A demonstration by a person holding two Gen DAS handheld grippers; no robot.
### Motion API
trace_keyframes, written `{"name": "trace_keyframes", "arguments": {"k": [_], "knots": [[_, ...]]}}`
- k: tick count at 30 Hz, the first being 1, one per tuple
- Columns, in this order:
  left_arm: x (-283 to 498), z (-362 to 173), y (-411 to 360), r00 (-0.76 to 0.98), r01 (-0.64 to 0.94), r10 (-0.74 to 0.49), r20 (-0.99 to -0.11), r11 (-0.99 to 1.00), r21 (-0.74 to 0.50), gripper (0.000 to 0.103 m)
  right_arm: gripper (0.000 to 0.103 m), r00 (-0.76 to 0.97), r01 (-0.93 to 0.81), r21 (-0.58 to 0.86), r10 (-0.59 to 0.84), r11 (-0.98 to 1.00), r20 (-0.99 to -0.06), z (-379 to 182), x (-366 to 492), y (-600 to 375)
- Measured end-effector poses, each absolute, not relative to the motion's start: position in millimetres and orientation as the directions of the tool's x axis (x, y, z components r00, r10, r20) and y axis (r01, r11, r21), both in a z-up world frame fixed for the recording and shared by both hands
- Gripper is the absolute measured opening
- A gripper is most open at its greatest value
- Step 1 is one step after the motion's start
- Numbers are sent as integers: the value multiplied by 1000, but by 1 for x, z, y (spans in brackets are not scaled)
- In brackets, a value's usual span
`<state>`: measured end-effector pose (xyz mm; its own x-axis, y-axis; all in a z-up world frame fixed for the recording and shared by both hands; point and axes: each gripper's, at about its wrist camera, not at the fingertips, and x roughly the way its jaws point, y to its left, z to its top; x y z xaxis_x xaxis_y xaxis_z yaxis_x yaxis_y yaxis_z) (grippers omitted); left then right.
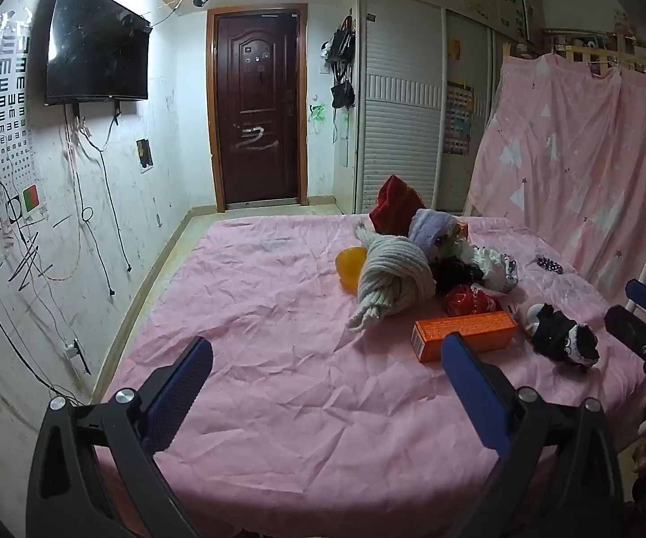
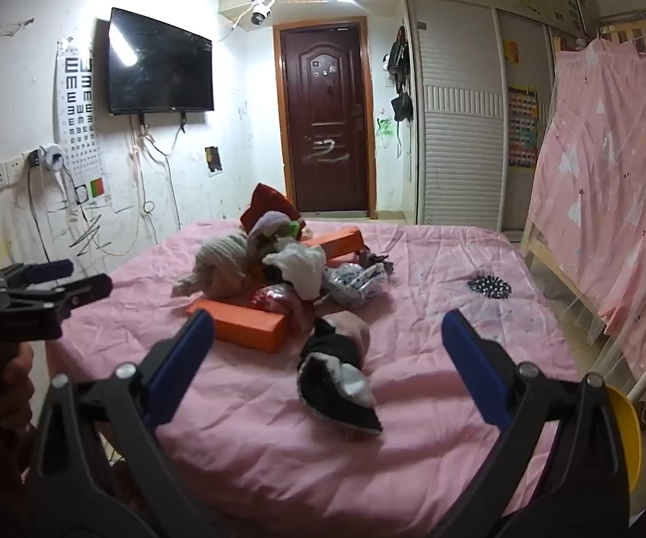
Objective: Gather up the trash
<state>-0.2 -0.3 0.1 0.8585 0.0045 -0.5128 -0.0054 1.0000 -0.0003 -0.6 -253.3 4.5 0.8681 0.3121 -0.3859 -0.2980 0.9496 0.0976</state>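
Left wrist view: left gripper [image 1: 325,361] fingers spread wide, empty, above the pink bed sheet [image 1: 255,314]. Trash pile near the bed's middle: orange box [image 1: 464,329] in front, pale rope bundle [image 1: 390,284] behind it, red crumpled wrapper [image 1: 469,299] between. Right wrist view: right gripper [image 2: 327,340] fingers spread, empty; black-and-grey sock bundle [image 2: 338,374] lies between them on the sheet.

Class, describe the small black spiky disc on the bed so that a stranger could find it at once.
Start at the bed with the pink sheet. Look past the pile of clutter toward the side by the pink curtain. There lies the black spiky disc, flat and alone on bare sheet, touching nothing, unlike the heaped things.
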Motion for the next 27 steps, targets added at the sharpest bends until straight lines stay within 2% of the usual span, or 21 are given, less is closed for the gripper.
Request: {"name": "trace_keyframes", "arguments": {"k": [27], "knots": [[0, -2, -3, 851, 1, 1, -525, 1000, 4, 95, 97, 870, -299, 94, 311, 950, -383, 5, -1, -252]]}}
